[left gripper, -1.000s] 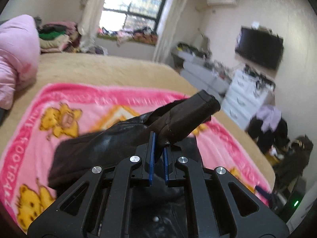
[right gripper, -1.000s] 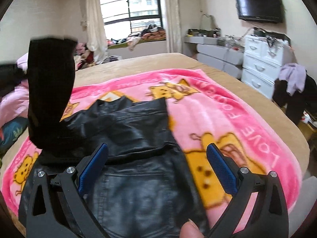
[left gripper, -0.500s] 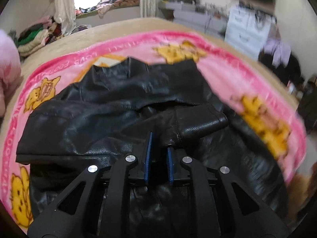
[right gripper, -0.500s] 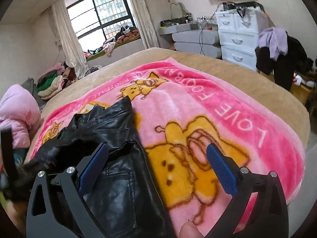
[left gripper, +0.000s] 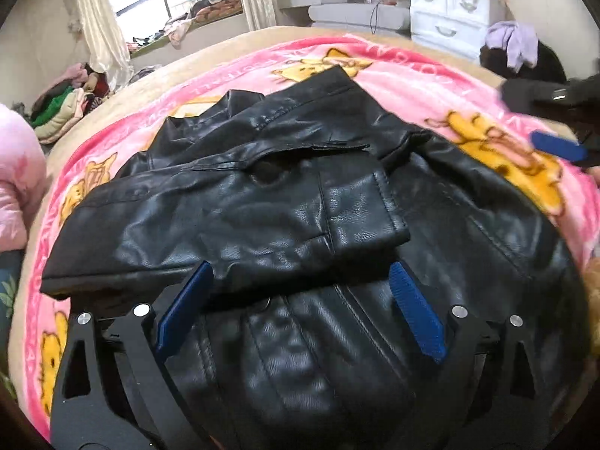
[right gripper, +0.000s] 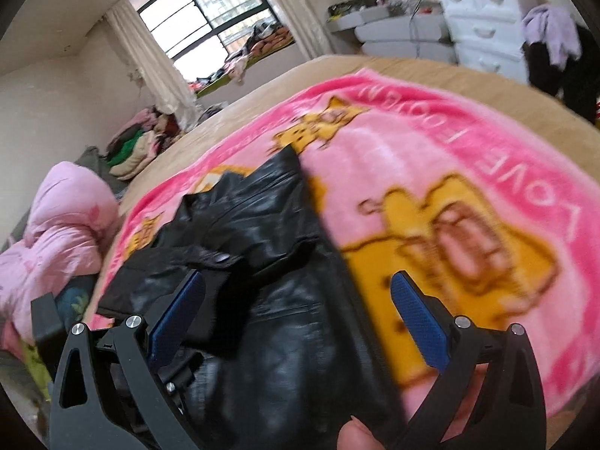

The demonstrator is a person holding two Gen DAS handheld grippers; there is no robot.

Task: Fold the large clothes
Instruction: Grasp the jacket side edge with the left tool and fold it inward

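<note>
Between the spread pads of the left claw (left gripper: 296, 311), released at six o'clock, lies the sleeve (left gripper: 232, 221) folded across the black leather jacket (left gripper: 375, 356) on the pink blanket (left gripper: 431, 78). The right claw (right gripper: 296, 315) is empty too; next probably comes gripping the jacket's three o'clock side.

My left gripper (left gripper: 300, 311) covers the near hem of the black leather jacket (left gripper: 285, 202), and the picture's lower edge cuts it off. To my right, the right gripper (left gripper: 558, 146) is only a blur at the frame's border. From my right tool, the jacket (right gripper: 270, 300) and pink blanket (right gripper: 431, 195) ahead are smeared; the blanket's letters are partly unreadable.
</note>
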